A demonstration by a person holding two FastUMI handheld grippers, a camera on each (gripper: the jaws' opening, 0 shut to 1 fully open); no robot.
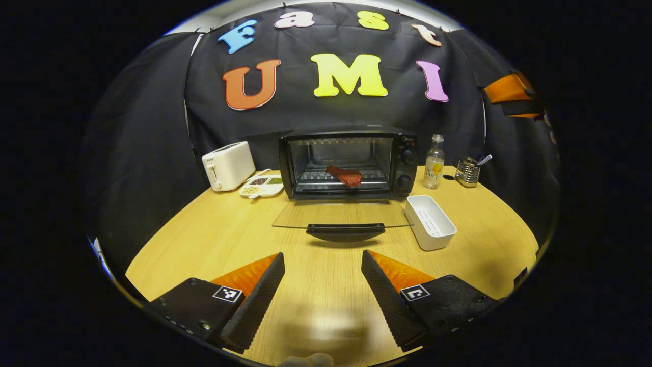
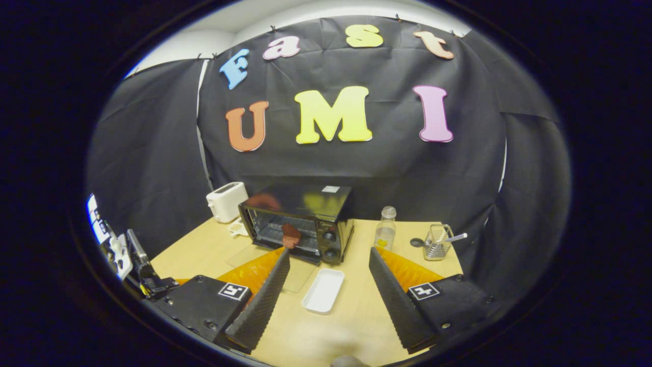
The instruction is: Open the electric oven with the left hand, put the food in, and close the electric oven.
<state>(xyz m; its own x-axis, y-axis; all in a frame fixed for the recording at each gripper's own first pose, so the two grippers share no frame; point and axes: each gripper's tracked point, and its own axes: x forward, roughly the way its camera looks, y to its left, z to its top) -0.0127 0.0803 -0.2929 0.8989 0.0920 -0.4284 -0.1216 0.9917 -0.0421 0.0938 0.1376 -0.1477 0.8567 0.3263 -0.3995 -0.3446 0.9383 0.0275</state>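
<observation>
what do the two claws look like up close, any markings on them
Both look alike. The left claw has two long wedge-shaped fingers with ribbed inner faces, each mounted on a black block that carries a small square black-and-white marker tag and small screws. The right claw has the same ribbed wedge fingers, black blocks and square tags.

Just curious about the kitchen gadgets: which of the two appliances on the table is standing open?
The black electric oven, its glass door folded flat with food on the rack. The white toaster beside it has no door.
</observation>
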